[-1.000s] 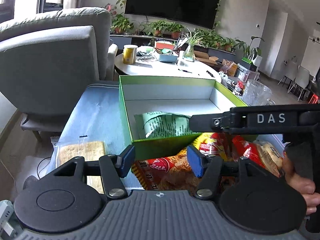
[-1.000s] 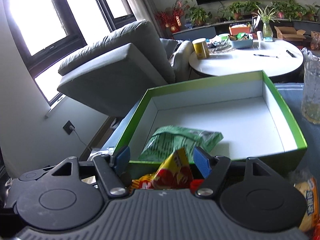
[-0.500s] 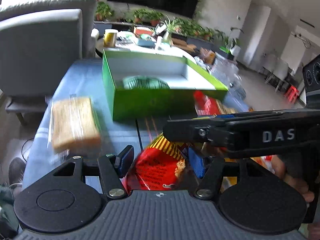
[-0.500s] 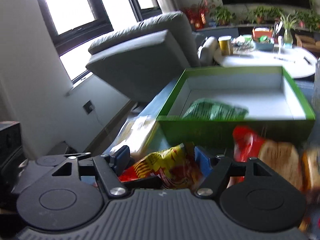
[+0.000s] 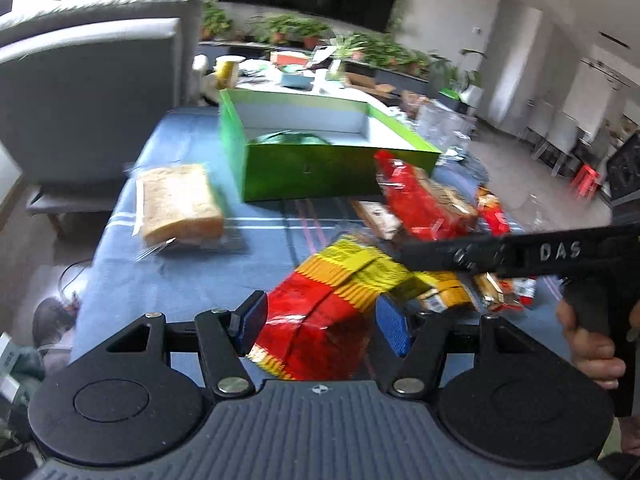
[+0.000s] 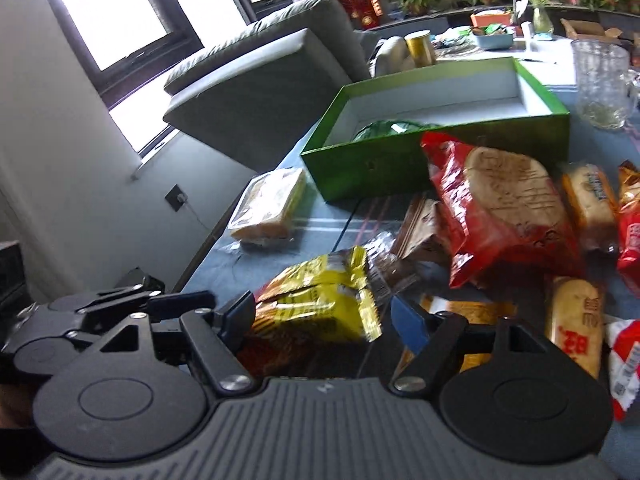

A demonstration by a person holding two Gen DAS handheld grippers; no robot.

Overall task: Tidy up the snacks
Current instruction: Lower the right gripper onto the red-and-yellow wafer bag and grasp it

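left wrist view has the left gripper [image 5: 320, 320] w/ its blue pads partway apart around the red and yellow chip bag [image 5: 336, 296], and imo neither pad clearly presses the foil, so i'd call it loose, not a grip. right wrist view shows the right gripper [image 6: 324, 320] also parted w/ the yellow end of the same bag [image 6: 320, 296] sitting between its pads; can't see real contact there either. the bag lies on the blue tablecloth [image 5: 192, 272], well short of the green box [image 5: 332, 172], which already has a green packet [image 6: 384, 128] inside. to do this step well, prob: close on the crimped edge or a flat part of the bag, not the puffed middle, since foil slips and chips crush; lift clear of the box's near wall before dropping it in beside the green packet. the other snacks, i.e. the red bread bag [image 6: 500, 208] and the wrapped toast [image 5: 180, 204], stay out of the way for now. hard to tell: both shots are motion-blurred, the bag's near end is hidden under the gripper bodies, the right gripper's arm crosses part of the pile in the left view, and most of the box floor is cut off by its wall.
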